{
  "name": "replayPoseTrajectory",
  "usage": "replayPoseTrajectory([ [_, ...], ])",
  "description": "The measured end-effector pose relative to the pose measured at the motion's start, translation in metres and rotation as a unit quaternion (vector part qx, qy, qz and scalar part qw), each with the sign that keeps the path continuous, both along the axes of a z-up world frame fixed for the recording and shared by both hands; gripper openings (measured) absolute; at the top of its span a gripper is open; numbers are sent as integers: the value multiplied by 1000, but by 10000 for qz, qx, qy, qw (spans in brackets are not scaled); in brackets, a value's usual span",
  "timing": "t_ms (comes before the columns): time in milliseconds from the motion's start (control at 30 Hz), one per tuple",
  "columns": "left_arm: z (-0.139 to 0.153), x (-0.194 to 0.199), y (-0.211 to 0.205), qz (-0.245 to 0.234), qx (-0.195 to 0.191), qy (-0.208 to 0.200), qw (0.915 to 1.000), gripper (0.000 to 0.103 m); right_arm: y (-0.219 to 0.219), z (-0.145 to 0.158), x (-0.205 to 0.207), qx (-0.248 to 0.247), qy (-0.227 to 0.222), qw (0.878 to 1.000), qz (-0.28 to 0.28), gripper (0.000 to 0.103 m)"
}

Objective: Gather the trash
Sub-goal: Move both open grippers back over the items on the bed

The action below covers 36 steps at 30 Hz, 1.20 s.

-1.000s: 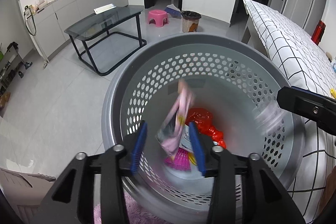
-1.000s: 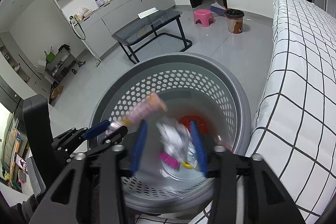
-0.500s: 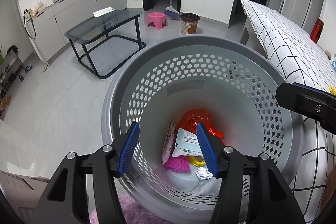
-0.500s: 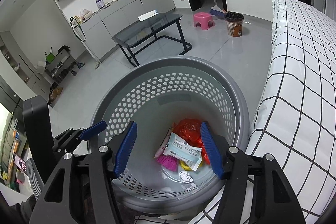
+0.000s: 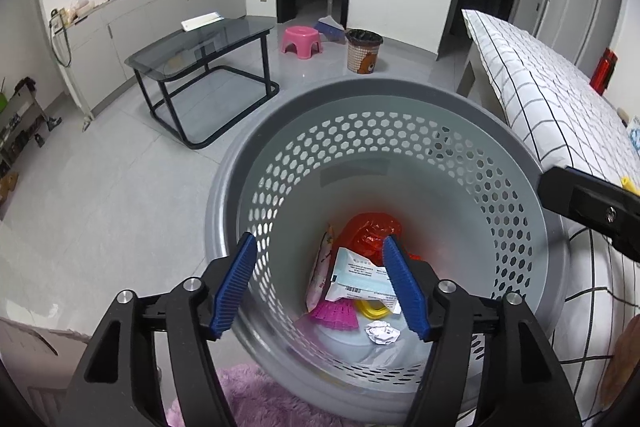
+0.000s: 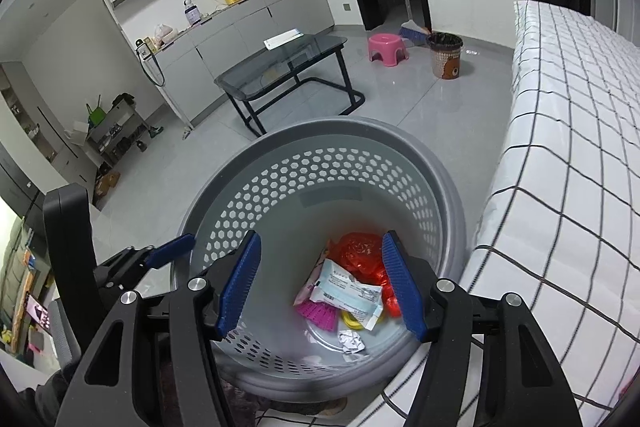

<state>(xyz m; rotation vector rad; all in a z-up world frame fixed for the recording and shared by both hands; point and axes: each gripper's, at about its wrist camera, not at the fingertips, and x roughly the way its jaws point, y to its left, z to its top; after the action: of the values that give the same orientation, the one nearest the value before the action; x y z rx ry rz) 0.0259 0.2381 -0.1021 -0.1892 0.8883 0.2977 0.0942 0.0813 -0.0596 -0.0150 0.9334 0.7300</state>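
A grey perforated basket (image 5: 400, 89) (image 6: 320, 131) stands on the floor beside the bed. On its bottom lie a red plastic bag (image 5: 368, 231), a pale blue and white wrapper (image 5: 356, 277) (image 6: 344, 287), a pink packet (image 5: 320, 275), a magenta piece (image 5: 334, 313), a yellow ring (image 5: 370, 307) and a crumpled foil ball (image 5: 382, 331) (image 6: 351, 341). My left gripper (image 5: 318, 243) hangs over the basket's mouth, its jaws opening with nothing between them. My right gripper (image 6: 322, 239) hovers beside it, jaws also opening and empty.
A bed with a black-checked white sheet (image 5: 540, 95) (image 6: 568, 107) runs along the right. A fluffy purple rug (image 5: 260, 399) lies at the basket's near side. Farther off stand a glass table (image 5: 200, 47), a pink stool (image 5: 301, 41) and a small waste bin (image 5: 363, 51).
A pink packet and a crumpled piece that were dropping from between the jaws have landed on the basket's bottom. Both grippers' jaws have spread wider. Neither hand has shifted noticeably.
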Motion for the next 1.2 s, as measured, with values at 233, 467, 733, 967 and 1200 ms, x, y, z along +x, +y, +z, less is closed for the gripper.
replayPoseTrajectory([
  [233, 28, -13, -5, 76, 189, -273, 9994, 72, -17, 12, -16, -78, -129, 9996, -253, 68],
  [467, 67, -24, -30, -163, 335, -721, 9967, 81, -73, 30, -43, 48, -314, 9964, -782, 71],
  [733, 87, -17, -96, -880, 282, -1007, 9906, 89, -180, 47, -75, -62, -707, 9803, -1844, 73],
  [967, 88, 0, -168, -1612, 125, -996, 9818, 92, -263, 45, -83, -404, -835, 9616, -2583, 73],
  [1200, 87, 17, -224, -2096, 86, -958, 9730, 93, -323, 27, -71, -577, -620, 9563, -2797, 73],
])
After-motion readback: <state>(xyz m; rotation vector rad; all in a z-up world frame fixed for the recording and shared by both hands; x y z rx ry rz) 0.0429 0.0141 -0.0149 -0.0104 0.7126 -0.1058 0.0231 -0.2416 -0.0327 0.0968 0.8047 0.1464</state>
